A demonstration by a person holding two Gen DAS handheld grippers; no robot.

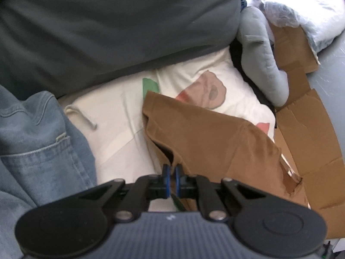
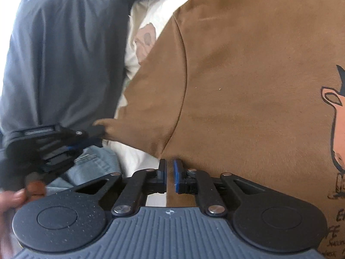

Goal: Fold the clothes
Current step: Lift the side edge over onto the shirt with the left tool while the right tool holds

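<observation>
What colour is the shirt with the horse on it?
Brown; the shirt shows best in the right wrist view.

The horse print (image 2: 336,129) on the brown shirt (image 2: 248,75) is cut by the right edge, the writing under it too blurred to read.
</observation>
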